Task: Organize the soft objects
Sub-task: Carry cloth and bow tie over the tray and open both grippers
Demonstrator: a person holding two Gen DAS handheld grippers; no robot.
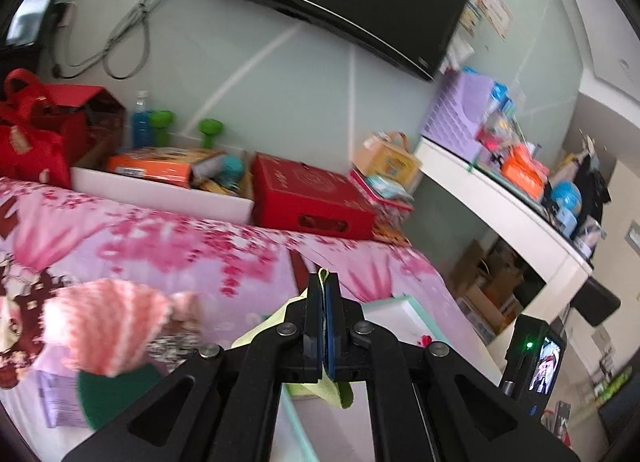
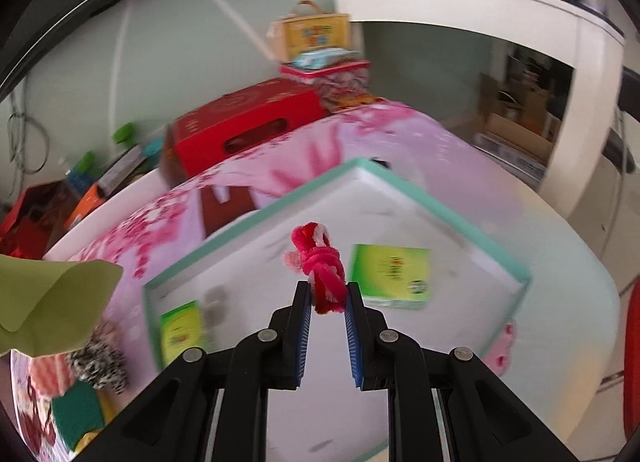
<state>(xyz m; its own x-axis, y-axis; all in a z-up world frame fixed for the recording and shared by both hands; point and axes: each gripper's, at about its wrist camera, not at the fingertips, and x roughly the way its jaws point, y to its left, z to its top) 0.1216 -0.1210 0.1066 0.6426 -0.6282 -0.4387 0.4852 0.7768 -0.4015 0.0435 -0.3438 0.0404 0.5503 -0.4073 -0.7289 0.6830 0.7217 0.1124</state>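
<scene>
Left gripper is clamped on a yellow-green cloth. Right gripper grips a red-and-white chenille bundle above the mint-rimmed white tray, which holds two green packets. Beyond, a red box rests on the floral bedspread.

A yellow-green cloth hangs pinched between jaws; a red-and-white fuzzy twist sits gripped above the mint-rimmed tray.

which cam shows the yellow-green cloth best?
Right wrist: the cloth hangs open at far left, its folds clear. Left wrist shows only slivers of it around the shut left gripper, which hides most of it.
</scene>
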